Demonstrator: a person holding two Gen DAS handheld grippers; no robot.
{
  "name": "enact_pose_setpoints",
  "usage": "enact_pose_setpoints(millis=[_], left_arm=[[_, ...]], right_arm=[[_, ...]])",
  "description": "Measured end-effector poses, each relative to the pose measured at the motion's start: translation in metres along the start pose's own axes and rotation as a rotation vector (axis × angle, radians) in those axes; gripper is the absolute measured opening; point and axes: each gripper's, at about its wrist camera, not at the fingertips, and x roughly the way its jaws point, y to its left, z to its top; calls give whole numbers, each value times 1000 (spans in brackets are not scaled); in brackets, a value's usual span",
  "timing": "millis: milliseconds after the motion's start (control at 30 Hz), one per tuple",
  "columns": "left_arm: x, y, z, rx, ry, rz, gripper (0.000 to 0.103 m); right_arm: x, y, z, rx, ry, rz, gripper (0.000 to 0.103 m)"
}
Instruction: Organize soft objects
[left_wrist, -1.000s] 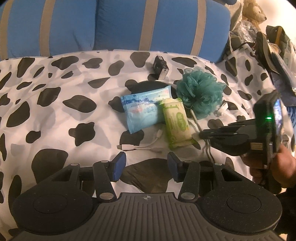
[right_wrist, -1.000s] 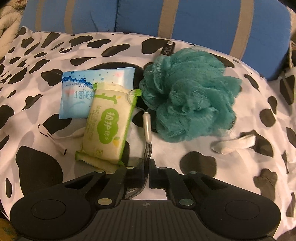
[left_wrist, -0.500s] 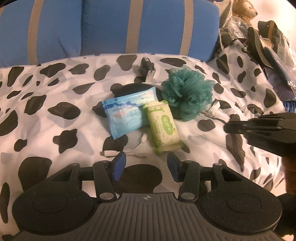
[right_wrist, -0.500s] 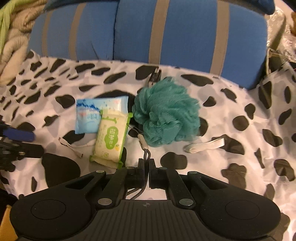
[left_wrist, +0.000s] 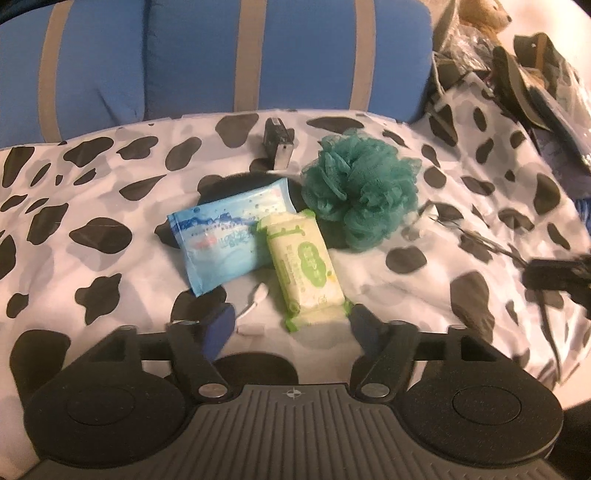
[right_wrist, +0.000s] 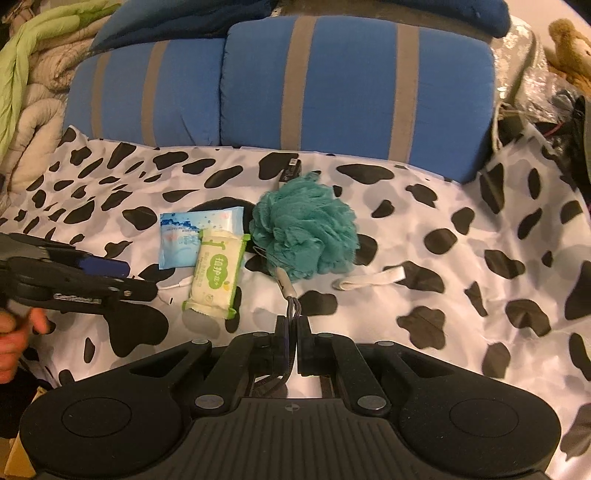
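Observation:
A teal bath pouf (left_wrist: 362, 188) (right_wrist: 306, 229) lies on the cow-print sheet (left_wrist: 92, 206) (right_wrist: 461, 240). My right gripper (right_wrist: 291, 325) is shut on the pouf's dark cord (right_wrist: 293, 310), pulled taut toward me; it also shows at the right in the left wrist view (left_wrist: 532, 273). A green wipes pack (left_wrist: 304, 267) (right_wrist: 216, 273) overlaps a blue tissue pack (left_wrist: 225, 236) (right_wrist: 195, 240) left of the pouf. My left gripper (left_wrist: 291, 325) is open and empty just in front of the green pack; it shows at the left in the right wrist view (right_wrist: 140, 277).
A white cable (left_wrist: 255, 302) (right_wrist: 173, 288) lies by the packs. A white strap (right_wrist: 369, 280) lies right of the pouf. A small dark metal object (left_wrist: 279, 144) (right_wrist: 290, 171) sits behind. Blue striped cushions (left_wrist: 221, 55) (right_wrist: 351, 88) back the sheet. Clutter (left_wrist: 517, 74) is at far right.
My right gripper has pulled back and to the right with the cord still held, drawing it taut. My left gripper has moved closer to the green pack, still open.

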Motion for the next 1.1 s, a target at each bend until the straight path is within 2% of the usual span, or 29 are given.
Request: enact_pose_setpoints(millis=[400,667,800,900,933,967,1100], left_arm=[[44,-22,9,57,-26,59,71],[72,-34,8,91,-5,97,71],[87,-39,9,98,12,132,71],[93,-40,9,92,-12,191,70],[93,-39,8,90,-22,200,68],[92,-38,9,83,-21,182,59],[86,-31,13,30,7,155,52]], right_arm=[[-34,-23,-10,90,-29,15,6],[-35,-27,-12,112,-11,37,6],[-33,-27,-11,112,-8,43,6],[-31,-28,-11,115,-1,45,6],[-30,-28,-11,114,1,45,6],[-29,-27,-12,113,3,45,6],[-27,-26,-11,109,8,48,6]])
